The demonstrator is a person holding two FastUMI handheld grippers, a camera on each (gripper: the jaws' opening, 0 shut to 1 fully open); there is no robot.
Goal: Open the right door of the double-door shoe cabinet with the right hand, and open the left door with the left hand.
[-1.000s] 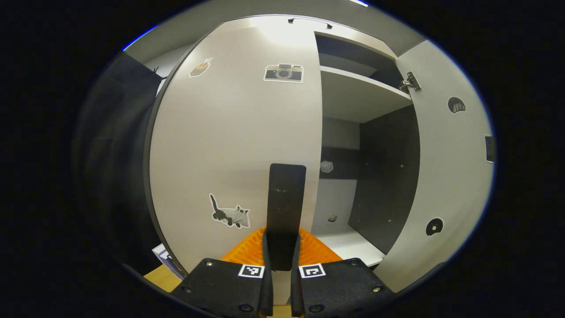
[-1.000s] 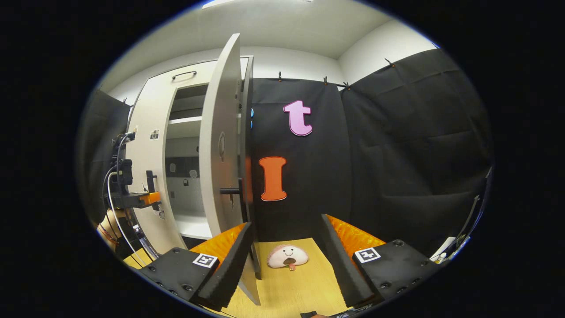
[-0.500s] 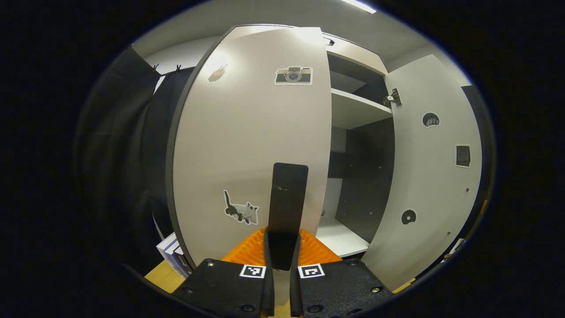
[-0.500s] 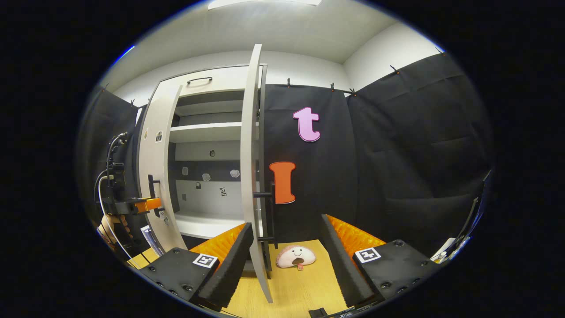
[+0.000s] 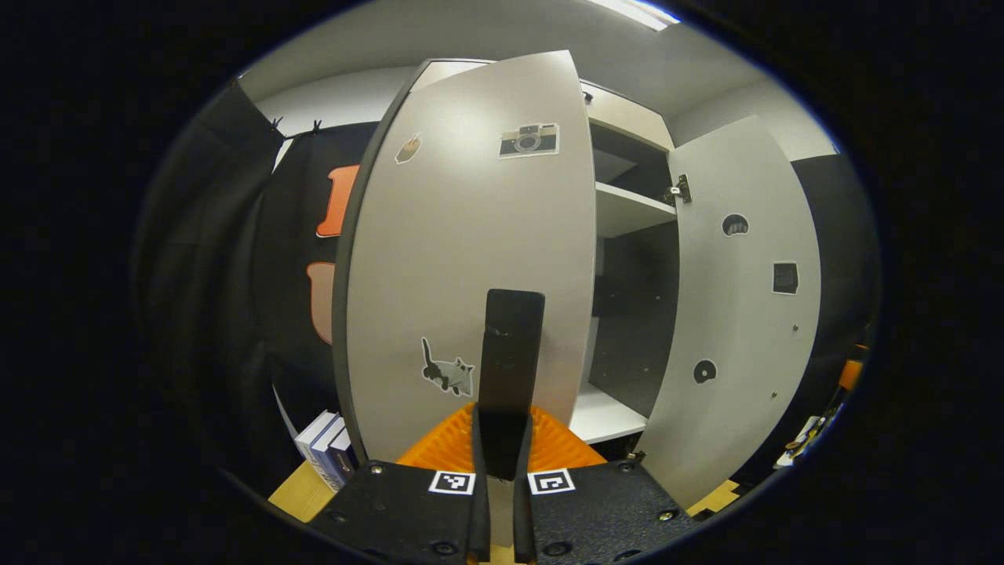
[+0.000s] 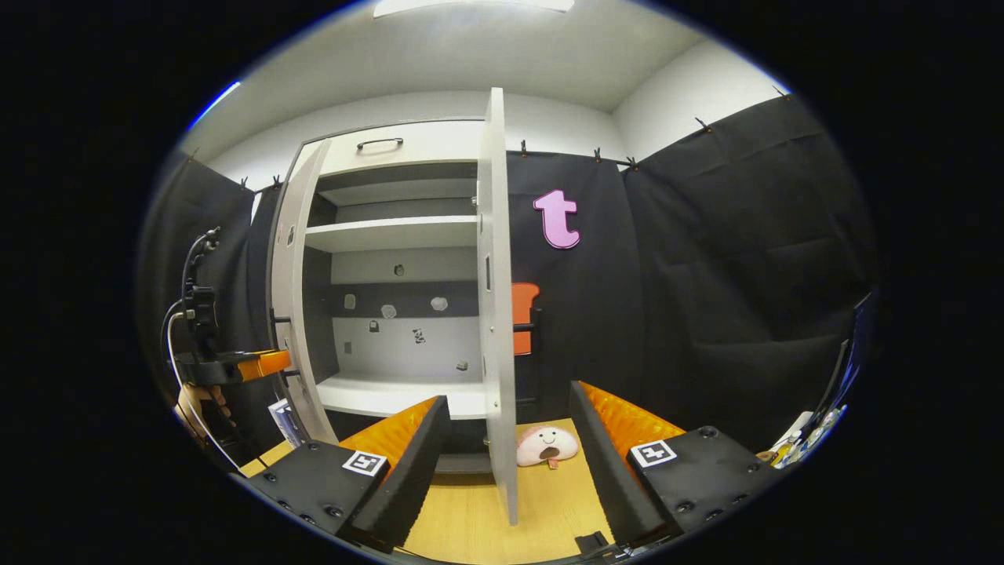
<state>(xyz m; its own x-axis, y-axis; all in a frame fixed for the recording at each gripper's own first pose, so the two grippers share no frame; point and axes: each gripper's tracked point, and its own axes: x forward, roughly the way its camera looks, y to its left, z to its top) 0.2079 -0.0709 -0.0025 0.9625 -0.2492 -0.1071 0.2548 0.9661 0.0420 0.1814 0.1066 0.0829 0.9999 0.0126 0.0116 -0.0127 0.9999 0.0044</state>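
Both tall white cabinet doors stand upright and swung outward: the left door [image 5: 471,259] by its black bar handle [image 5: 510,369] (vertical), pinched in the left gripper [image 5: 502,463]; the right door [image 6: 496,314] edge-on between the right gripper [image 6: 506,439] and its spread fingers [image 6: 408,463].

Plush toy [image 6: 547,446]: round, pink and white, with a face; lies on the wooden floor [image 6: 471,526] against the foot of the black cloth wall [image 6: 706,298].
Books [image 5: 323,446]: a few, upright, on the floor against the black cloth.
Ceiling light [image 6: 471,6]: a bright strip overhead.
Small clutter [image 6: 792,446]: at the far right edge, too blurred to identify.
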